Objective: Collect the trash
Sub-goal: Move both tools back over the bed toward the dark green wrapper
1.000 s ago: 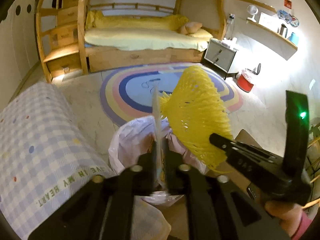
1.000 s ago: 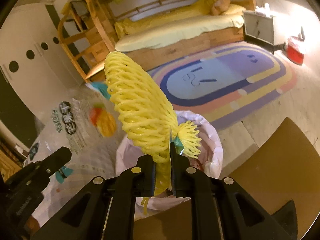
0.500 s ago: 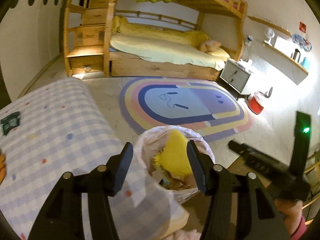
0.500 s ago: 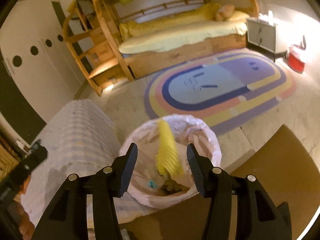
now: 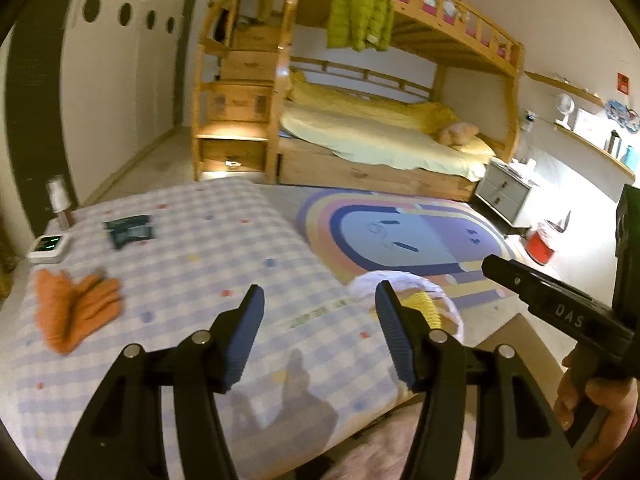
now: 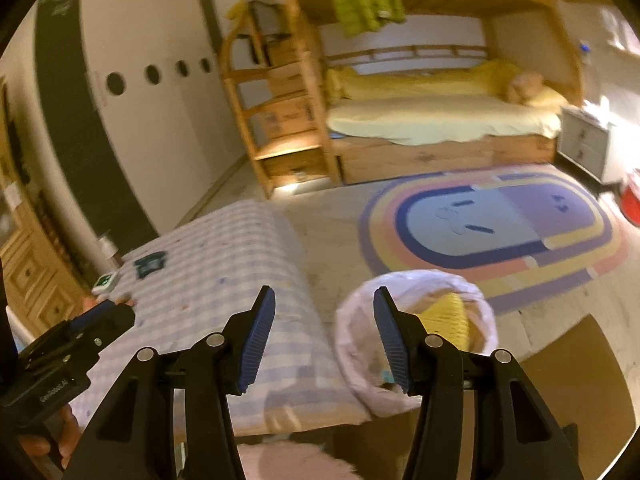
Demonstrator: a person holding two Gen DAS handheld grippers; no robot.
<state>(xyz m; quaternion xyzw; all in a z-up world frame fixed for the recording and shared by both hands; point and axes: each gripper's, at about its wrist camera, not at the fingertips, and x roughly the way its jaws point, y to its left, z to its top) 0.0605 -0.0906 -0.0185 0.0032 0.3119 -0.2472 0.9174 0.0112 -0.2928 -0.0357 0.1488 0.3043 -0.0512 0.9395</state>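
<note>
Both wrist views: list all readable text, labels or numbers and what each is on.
"DAS" on the body of the right gripper, seen in the left wrist view.
Print along the checked cloth edge: blurred, unreadable.
White label on the left gripper body in the right wrist view: too blurred to read.
Green digits on the small white clock: too small.
Red wall sign: unreadable.

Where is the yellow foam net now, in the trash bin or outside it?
Inside: the yellow foam net lies within the white-lined trash bin, below its rim.
</note>
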